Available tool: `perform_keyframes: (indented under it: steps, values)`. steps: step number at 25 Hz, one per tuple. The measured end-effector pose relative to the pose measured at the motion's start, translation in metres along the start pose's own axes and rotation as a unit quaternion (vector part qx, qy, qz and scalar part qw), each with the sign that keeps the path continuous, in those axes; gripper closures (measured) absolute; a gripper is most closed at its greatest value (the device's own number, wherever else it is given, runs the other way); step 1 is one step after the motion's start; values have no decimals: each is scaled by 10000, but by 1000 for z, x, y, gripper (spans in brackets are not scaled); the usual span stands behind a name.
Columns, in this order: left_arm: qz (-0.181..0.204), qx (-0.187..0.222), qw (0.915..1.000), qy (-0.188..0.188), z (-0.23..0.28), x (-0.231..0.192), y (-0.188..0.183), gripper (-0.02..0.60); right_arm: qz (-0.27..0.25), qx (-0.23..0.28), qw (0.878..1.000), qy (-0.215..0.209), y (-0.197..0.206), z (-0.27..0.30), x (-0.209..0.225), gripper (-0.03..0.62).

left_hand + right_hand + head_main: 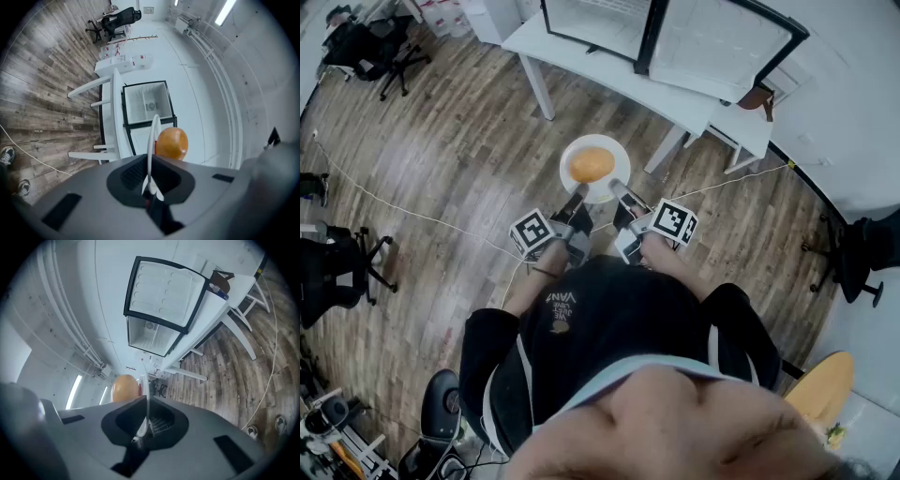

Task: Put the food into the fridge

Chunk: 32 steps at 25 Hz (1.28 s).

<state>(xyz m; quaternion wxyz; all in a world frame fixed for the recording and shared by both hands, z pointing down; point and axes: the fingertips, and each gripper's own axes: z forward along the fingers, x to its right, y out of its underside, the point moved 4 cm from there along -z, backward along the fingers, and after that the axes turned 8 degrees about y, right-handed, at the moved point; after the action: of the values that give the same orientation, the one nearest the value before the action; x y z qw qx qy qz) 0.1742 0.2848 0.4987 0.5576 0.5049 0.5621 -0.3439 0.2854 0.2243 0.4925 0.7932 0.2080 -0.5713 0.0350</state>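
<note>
A white plate (pixel 609 180) carries a round orange-brown piece of food (pixel 592 164) in front of me, above the wooden floor. My left gripper (pixel 577 197) is shut on the plate's near-left rim, and my right gripper (pixel 622 192) is shut on its near-right rim. In the left gripper view the plate (pixel 153 140) shows edge-on between the jaws of the left gripper (pixel 151 190), with the food (pixel 171 143) beyond. The right gripper (pixel 142 430) likewise clamps the plate (pixel 144 392) beside the food (pixel 125 387). The small fridge (pixel 598 23) stands ahead with its door (pixel 722 47) swung open.
The fridge sits on a white table (pixel 581 58) whose legs reach the floor ahead of the plate. A brown object (pixel 757 97) rests at the table's right end. Black office chairs (pixel 380 47) stand far left, and a thin cable (pixel 412 211) crosses the floor.
</note>
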Motion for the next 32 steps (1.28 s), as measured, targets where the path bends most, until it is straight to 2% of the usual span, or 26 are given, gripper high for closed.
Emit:
perform_keyframes:
  steps: [3,12,18,25,32]
  values:
    - [41,-3,10000,-88,-3,-3,-2,552,-31,22,10000,1,-1,0,-2,574]
    - [44,-28,10000,14,-1,-4,-6,552,-53,136,9999,-26,-1,3,-3,572]
    - [-8,-37,9998,196,1,-1,-20,552,-94,196,9998,-24,-1,15,-11,572]
    - [-62,-109,9997,191,-6,-6,-39,552,-99,301,9994,101,6,31,-16,573]
    - [-59,-310,9992,249,-11,-10,-62,552,-73,500,9987,44,16,49,-26,574]
